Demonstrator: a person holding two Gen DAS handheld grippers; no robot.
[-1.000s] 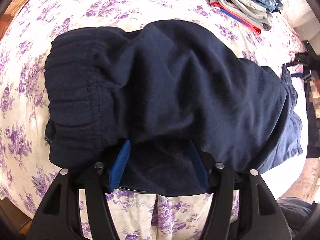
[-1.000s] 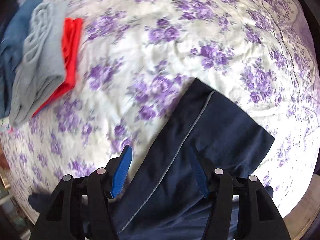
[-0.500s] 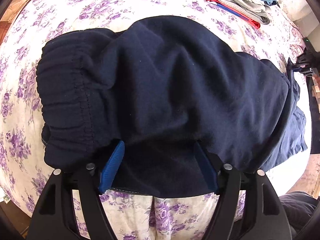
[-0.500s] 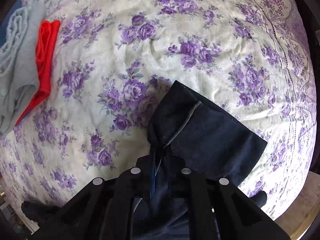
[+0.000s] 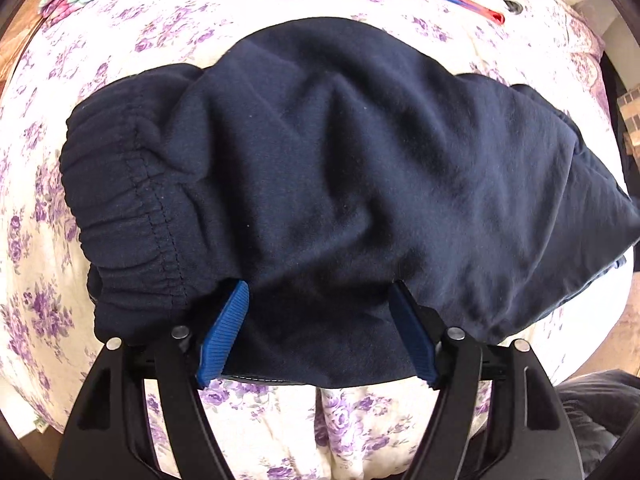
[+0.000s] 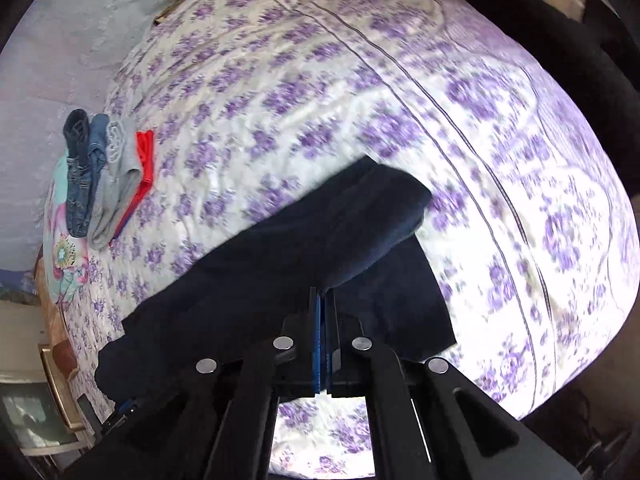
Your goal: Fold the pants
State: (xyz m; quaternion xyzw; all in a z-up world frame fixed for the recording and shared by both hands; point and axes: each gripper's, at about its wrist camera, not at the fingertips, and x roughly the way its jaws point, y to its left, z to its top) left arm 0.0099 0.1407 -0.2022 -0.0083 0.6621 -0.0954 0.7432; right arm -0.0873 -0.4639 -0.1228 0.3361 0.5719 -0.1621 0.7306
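Garment: navy pants are being carried partly by the bed and partly by the right gripper; the waistband end is lying ahead of the left jaws, the leg end is being held up off the bedspread.

Left gripper: jaws are being held spread wide, blue pads at either side of the near fabric edge; nothing is being squeezed. The elastic waistband is lying ahead and to the left of these jaws.

Right gripper: jaws are being kept clenched on a fold of the pants, the cloth draping forward and to both sides of the pads.

Long axis: the garment is being stretched from the left jaws' front-left across to their right, toward the right gripper's side.

Key relation: the lifted leg end is judged to be the part to be carried over toward the waistband; the right gripper is the nearer one to that end.

Bystanders: a stack of folded clothes is lying far ahead-left of the right jaws, well apart.
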